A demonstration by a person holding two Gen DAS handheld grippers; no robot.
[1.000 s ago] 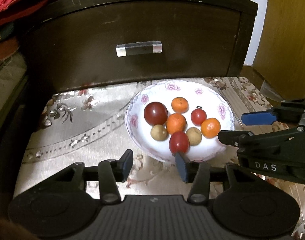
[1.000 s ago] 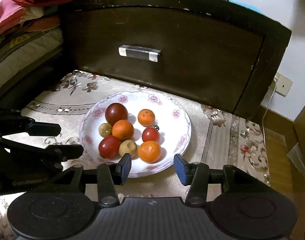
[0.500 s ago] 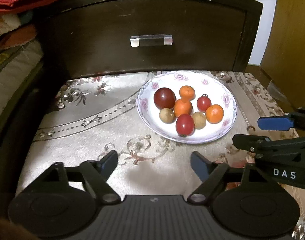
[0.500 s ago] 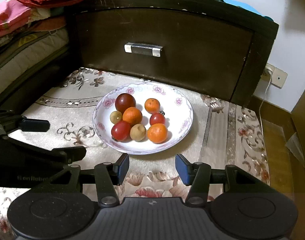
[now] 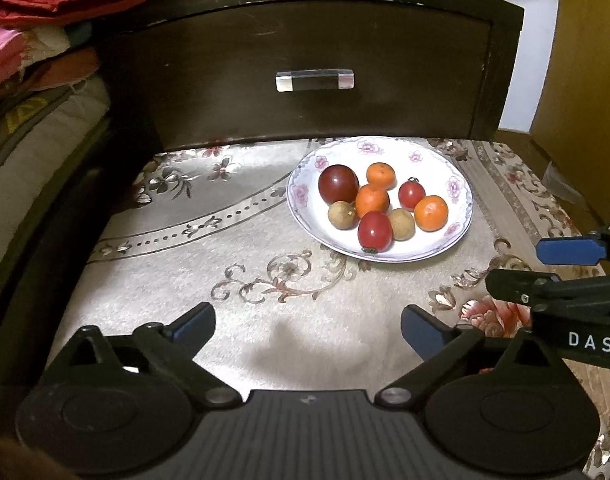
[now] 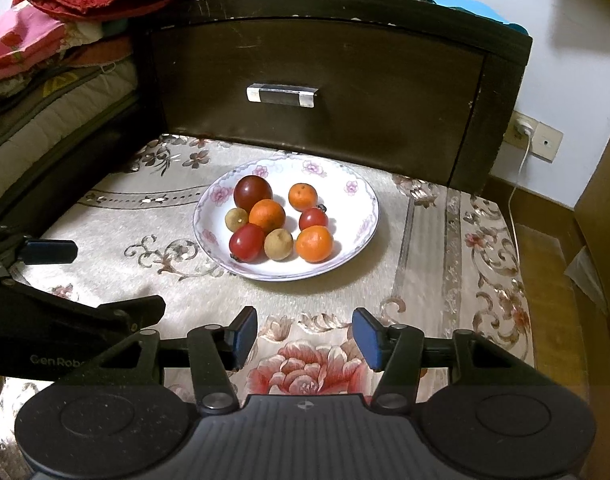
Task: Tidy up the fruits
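Partly cropped, right tool (image 5: 567, 266) enters beside plate (image 5: 305, 216).

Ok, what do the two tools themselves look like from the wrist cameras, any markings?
Both are matte black, with ribbed bodies, round discs either side and linked arms ending in blue pads. The left tool has flat blue pads; the right tool matches. Seen from the side, the right one reads "DAS" in white, the left one "GenRob", cut off. No cables or sleeves show.

A floral plate (image 6: 365, 216) of eight fruits sits at twelve o'clock from the empty, parted right gripper (image 6: 304, 336); the left gripper (image 6: 105, 280) reaches in at nine o'clock.
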